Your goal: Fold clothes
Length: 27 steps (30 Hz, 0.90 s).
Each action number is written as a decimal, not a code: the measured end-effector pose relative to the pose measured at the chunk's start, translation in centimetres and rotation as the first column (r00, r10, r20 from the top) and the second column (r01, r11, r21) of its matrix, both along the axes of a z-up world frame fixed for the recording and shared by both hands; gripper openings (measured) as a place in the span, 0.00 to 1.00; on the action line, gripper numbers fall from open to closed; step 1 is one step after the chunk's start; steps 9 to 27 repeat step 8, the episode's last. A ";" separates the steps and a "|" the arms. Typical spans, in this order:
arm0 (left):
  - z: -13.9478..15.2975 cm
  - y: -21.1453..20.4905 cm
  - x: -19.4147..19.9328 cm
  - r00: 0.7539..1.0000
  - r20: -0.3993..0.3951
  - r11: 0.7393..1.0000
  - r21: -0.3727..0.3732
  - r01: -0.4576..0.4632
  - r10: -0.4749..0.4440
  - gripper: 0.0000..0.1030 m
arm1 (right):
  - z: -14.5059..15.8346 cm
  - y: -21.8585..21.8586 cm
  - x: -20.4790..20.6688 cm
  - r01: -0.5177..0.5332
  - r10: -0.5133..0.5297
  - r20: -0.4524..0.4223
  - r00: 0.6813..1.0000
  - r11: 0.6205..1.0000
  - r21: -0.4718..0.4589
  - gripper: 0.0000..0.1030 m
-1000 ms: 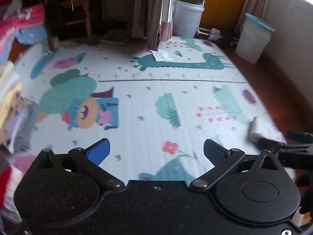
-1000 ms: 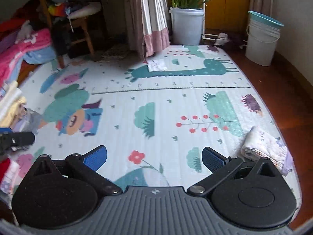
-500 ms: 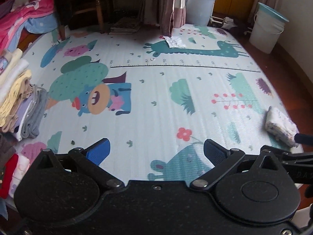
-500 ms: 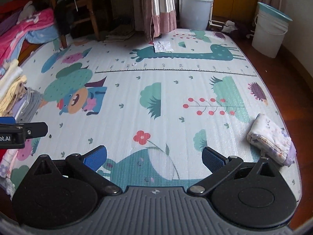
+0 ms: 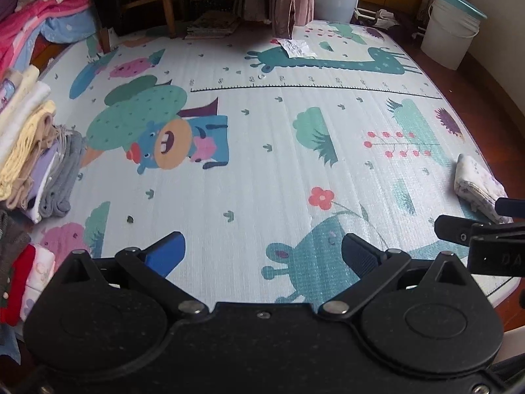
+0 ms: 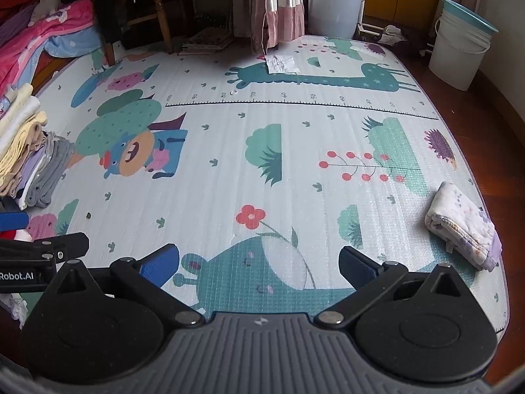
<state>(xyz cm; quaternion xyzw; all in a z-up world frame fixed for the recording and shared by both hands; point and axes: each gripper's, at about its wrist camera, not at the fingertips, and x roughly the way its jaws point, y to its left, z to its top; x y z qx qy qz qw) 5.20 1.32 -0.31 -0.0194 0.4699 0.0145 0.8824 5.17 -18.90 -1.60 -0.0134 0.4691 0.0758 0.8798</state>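
A folded white garment with a purple print (image 6: 462,226) lies at the right edge of the patterned play mat (image 6: 229,164); it also shows in the left wrist view (image 5: 477,185). A pile of unfolded clothes (image 5: 36,151) sits at the mat's left edge, also in the right wrist view (image 6: 29,161). My left gripper (image 5: 259,254) is open and empty above the mat's near edge. My right gripper (image 6: 257,264) is open and empty, to the left of the folded garment.
A wooden chair (image 6: 144,10) and pink bedding (image 6: 39,32) stand at the back left. A curtain (image 6: 275,3), a white planter (image 6: 334,3) and a white bucket (image 6: 459,52) stand at the back. A paper scrap (image 6: 279,64) lies on the far mat.
Both grippers have drawn back and tilted down toward the near mat edge. The clothes pile has come into clearer view at the left. Both stay open and empty.
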 end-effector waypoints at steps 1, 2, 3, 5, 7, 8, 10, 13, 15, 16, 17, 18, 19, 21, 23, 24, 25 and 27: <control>0.0 0.1 -0.1 1.000 0.004 1.000 0.006 -0.004 0.004 1.00 | 0.0 0.1 0.0 -0.003 0.003 -0.003 1.000 1.000 0.000 1.00; 0.0 0.2 -0.2 1.000 0.007 1.000 0.006 -0.007 0.007 1.00 | -0.1 0.3 -0.1 -0.006 0.006 -0.005 1.000 1.000 -0.001 1.00; 0.0 0.3 -0.2 1.000 0.007 1.000 0.001 -0.011 0.011 1.00 | -0.1 0.4 -0.1 -0.009 0.009 -0.008 1.000 1.000 -0.002 1.00; 0.1 0.6 -0.3 1.000 0.010 1.000 -0.016 -0.016 0.016 1.00 | -0.2 0.7 -0.3 -0.016 0.016 -0.013 1.000 1.000 -0.005 1.00; 0.1 0.7 -0.4 1.000 0.010 1.000 -0.014 -0.017 0.017 1.00 | -0.4 1.0 -0.4 -0.022 0.021 -0.020 1.000 1.000 -0.004 1.00; 0.1 0.7 -0.4 1.000 0.006 1.000 -0.013 -0.015 0.015 1.00 | -0.5 1.1 -0.5 -0.024 0.024 -0.023 0.999 1.000 -0.003 1.00; 0.1 0.7 -0.4 1.000 0.006 1.000 -0.013 -0.015 0.015 1.00 | -0.5 1.1 -0.5 -0.024 0.024 -0.023 0.999 1.000 -0.003 1.00; 0.1 0.7 -0.4 1.000 0.006 1.000 -0.013 -0.015 0.015 1.00 | -0.5 1.1 -0.5 -0.024 0.024 -0.023 0.999 1.000 -0.003 1.00; 0.1 0.7 -0.4 1.000 0.006 1.000 -0.013 -0.015 0.015 1.00 | -0.5 1.1 -0.5 -0.024 0.024 -0.023 0.999 1.000 -0.003 1.00; 0.1 0.7 -0.4 1.000 0.006 1.000 -0.013 -0.015 0.015 1.00 | -0.5 1.1 -0.5 -0.024 0.024 -0.023 0.999 1.000 -0.003 1.00; 0.1 0.7 -0.4 1.000 0.006 1.000 -0.013 -0.015 0.015 1.00 | -0.5 1.1 -0.5 -0.024 0.024 -0.023 0.999 1.000 -0.003 1.00; 0.1 0.7 -0.4 1.000 0.006 1.000 -0.013 -0.015 0.015 1.00 | -0.5 1.1 -0.5 -0.024 0.024 -0.023 0.999 1.000 -0.003 1.00; 0.1 0.7 -0.4 1.000 0.006 1.000 -0.013 -0.015 0.015 1.00 | -0.5 1.1 -0.5 -0.024 0.024 -0.023 0.999 1.000 -0.003 1.00; 0.1 0.7 -0.4 1.000 0.006 1.000 -0.013 -0.015 0.015 1.00 | -0.5 1.1 -0.5 -0.024 0.024 -0.023 0.999 1.000 -0.003 1.00; 0.1 0.7 -0.4 1.000 0.006 1.000 -0.013 -0.015 0.015 1.00 | -0.5 1.1 -0.5 -0.024 0.024 -0.023 0.999 1.000 -0.003 1.00; 0.1 0.7 -0.4 1.000 0.006 1.000 -0.013 -0.015 0.015 1.00 | -0.5 1.1 -0.5 -0.024 0.024 -0.023 0.999 1.000 -0.003 1.00; 0.1 0.7 -0.4 1.000 0.006 1.000 -0.013 -0.015 0.015 1.00 | -0.5 1.1 -0.5 -0.024 0.024 -0.023 0.999 1.000 -0.003 1.00; 0.1 0.7 -0.4 1.000 0.006 1.000 -0.013 -0.015 0.015 1.00 | -0.5 1.1 -0.5 -0.024 0.024 -0.023 0.999 1.000 -0.003 1.00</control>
